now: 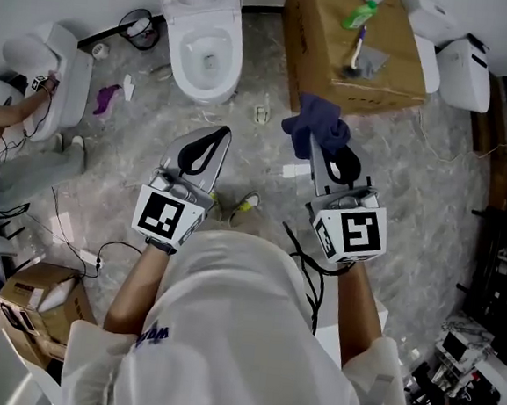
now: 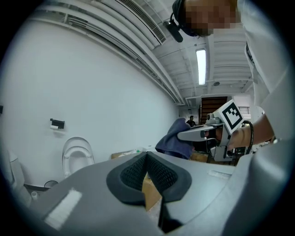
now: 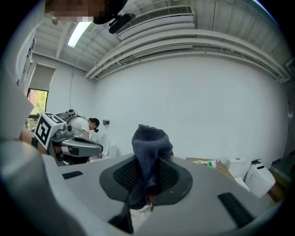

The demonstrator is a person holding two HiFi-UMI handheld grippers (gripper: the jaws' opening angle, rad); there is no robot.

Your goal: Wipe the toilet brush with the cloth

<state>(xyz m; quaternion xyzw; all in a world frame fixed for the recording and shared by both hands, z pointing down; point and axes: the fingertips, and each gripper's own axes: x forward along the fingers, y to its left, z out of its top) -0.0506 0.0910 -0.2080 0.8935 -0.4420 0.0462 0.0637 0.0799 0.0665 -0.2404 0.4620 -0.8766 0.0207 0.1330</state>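
The toilet brush point(image 1: 356, 58), as best it can be made out, lies near the middle of the top of a cardboard box point(image 1: 319, 62), with a green bottle point(image 1: 360, 15) toward the box's far edge. The cloth point(image 1: 317, 128), dark blue and bunched, is pinched between the fingers of the right gripper point(image 1: 327, 164); most of it bulges above the pads while a tail hangs below. The cloth is well short of the brush, so no wiping has begun.

The left gripper point(image 1: 207, 149) has its fingers together with nothing in them. The brush lies loose, so a one-sided wipe would likely push it across the box or off an edge unless the left gripper pins the handle. The cloth is held by a narrow fold and could drag out under friction.

Both forearms reach forward, level and side by side, above the floor point(image 1: 257, 167). The left gripper points toward the toilet point(image 1: 205, 47) and the right toward the box.
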